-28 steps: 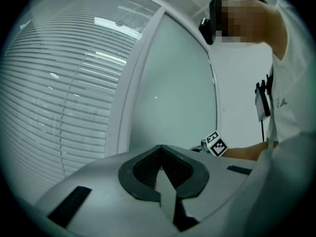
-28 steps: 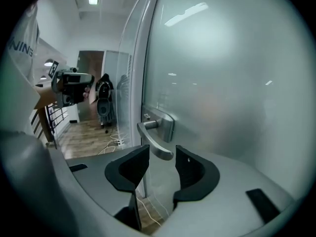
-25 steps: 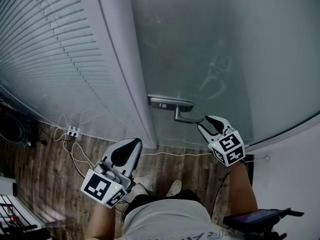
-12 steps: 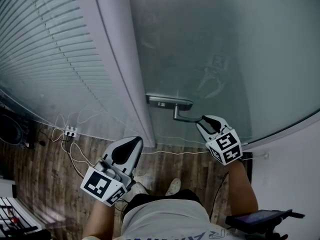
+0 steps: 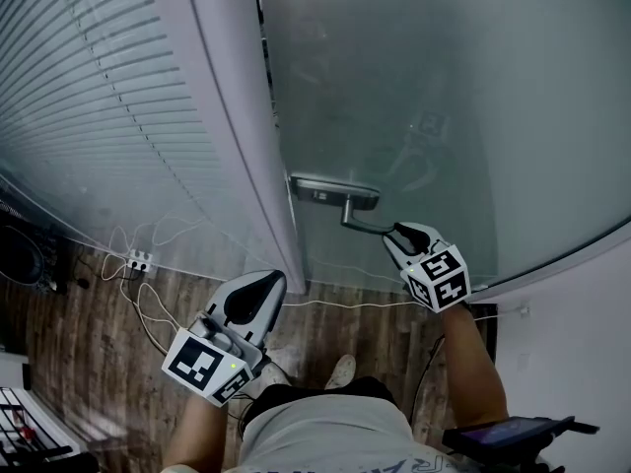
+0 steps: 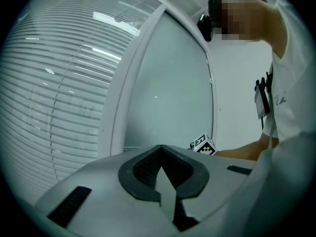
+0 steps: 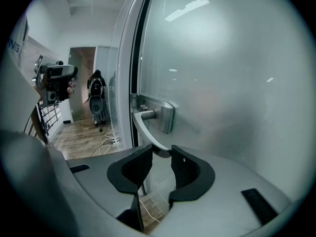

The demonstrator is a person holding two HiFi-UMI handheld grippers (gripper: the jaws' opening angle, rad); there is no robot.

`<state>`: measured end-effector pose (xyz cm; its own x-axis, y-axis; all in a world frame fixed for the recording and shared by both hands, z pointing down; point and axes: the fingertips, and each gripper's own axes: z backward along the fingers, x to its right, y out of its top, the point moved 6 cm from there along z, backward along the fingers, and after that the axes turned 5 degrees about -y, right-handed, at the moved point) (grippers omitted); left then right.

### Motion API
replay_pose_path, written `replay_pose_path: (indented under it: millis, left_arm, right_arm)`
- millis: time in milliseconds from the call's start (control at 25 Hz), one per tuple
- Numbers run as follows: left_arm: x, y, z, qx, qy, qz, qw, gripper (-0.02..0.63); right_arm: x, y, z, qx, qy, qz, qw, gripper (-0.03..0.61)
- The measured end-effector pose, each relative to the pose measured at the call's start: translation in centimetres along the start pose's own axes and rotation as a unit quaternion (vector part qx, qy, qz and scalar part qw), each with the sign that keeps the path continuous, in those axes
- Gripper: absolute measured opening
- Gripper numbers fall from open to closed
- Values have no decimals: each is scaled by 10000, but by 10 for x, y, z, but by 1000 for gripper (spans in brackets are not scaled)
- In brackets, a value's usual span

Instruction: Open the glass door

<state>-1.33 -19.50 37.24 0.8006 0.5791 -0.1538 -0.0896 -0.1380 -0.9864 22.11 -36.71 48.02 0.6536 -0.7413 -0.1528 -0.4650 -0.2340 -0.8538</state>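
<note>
The frosted glass door carries a metal lever handle on a plate near its left edge. My right gripper has just been closing, and the free end of the handle now sits between its pads. In the right gripper view my right gripper pinches the lever's tip. A dark slit runs between the door's edge and the white frame. My left gripper hangs back near my body, pads together and holding nothing. It appears as my left gripper in its own view.
Slatted blinds fill the pane left of the frame. A power strip and white cables lie on the wood floor below. My shoes stand close to the door. Past the door's edge a corridor with a distant person shows.
My right gripper has closed on the handle's end and shifted slightly left with it. A dark slit has appeared along the door's left edge. The left gripper has stayed put.
</note>
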Motion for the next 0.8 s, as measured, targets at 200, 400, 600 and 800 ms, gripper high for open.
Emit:
replay_pose_path:
  millis: [200, 400, 600, 800]
  left_arm:
    - [-6, 9, 0, 43, 24, 29, 10000, 0]
    - [-6, -4, -1, 85, 77, 9, 9999, 0]
    - [-5, -6, -1, 102, 154, 7, 9998, 0]
    - [-2, -3, -1, 113, 204, 36, 9997, 0]
  right_arm:
    - [11, 22, -5, 163, -146, -145, 9997, 123]
    - [19, 15, -18, 197, -135, -121, 9996, 123]
    - [29, 16, -29, 265, -183, -214, 9993, 123]
    - [44, 22, -39, 258, -237, -344, 9988, 123]
